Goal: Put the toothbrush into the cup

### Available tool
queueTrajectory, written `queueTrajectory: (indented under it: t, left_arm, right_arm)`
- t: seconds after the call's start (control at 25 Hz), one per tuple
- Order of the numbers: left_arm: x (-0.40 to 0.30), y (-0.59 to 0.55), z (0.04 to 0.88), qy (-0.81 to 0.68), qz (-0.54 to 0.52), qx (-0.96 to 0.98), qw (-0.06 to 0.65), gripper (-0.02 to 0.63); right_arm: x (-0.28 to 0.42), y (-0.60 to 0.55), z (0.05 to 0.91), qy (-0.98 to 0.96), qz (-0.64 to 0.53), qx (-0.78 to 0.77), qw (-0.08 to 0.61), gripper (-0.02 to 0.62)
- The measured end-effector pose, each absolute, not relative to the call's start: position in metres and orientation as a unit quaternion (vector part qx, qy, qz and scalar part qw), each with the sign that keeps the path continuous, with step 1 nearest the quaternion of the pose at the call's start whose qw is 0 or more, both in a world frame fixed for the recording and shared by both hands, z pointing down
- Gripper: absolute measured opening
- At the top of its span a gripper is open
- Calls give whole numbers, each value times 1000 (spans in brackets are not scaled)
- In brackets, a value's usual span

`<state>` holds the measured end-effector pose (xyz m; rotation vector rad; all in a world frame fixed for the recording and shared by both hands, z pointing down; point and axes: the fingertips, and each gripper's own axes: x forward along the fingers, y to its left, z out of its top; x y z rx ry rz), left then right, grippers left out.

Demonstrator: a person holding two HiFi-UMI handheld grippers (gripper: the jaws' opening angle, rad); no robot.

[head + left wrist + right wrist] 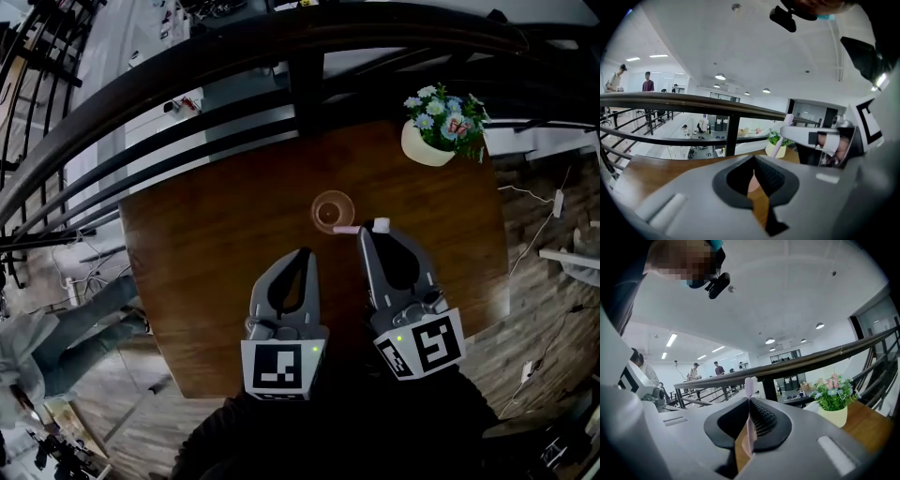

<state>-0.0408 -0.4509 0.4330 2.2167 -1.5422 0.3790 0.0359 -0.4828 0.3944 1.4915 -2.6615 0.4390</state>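
Head view first: the small pale cup (330, 211) sits mid-worktop (206, 272). The right hand-held gripper (373, 231) is clamped on the pink toothbrush (346, 229), whose free end pokes out left of the jaw tips and stops just beside the cup's rim, not over the opening. The left hand-held gripper (304, 255) hangs nearby with its jaws together and nothing in them. A potted flower plant (433, 131) stands well apart in the far corner.

Left gripper view: its jaws meet at the tips and are empty. Off to the right, the toothbrush leans steeply.

Right gripper view: the toothbrush runs crosswise to the jaws, long axis near upright, rounded end up. Which end has the bristles can't be told.

Likely trouble: the pinch is narrow, so the brush could swivel. Its low end could also clip the rim and tip that light-looking cup.
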Motion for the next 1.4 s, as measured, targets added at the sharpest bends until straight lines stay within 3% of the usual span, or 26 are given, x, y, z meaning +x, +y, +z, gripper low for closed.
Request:
queueTrajectory:
  t: [0.32, 0.52, 0.68, 1.16, 1.4]
  left_arm:
    - [-44, -456, 452, -553, 145, 790, 224, 8]
    - [-48, -458, 455, -558, 145, 785, 228, 8]
    - [-50, -456, 452, -561, 145, 783, 227, 8]
    - [-48, -437, 414, -563, 125, 795, 187, 8]
    - [-56, -413, 376, -574, 99, 798, 154, 8]
  right_arm:
    - [27, -488, 430, -863, 185, 467, 57, 26]
    - [14, -485, 449, -869, 224, 436, 66, 132]
    - [11, -484, 449, -871, 226, 431, 67, 153]
    - [18, -461, 406, -877, 186, 442, 39, 158]
    - [20, -431, 367, -880, 155, 449, 8, 104]
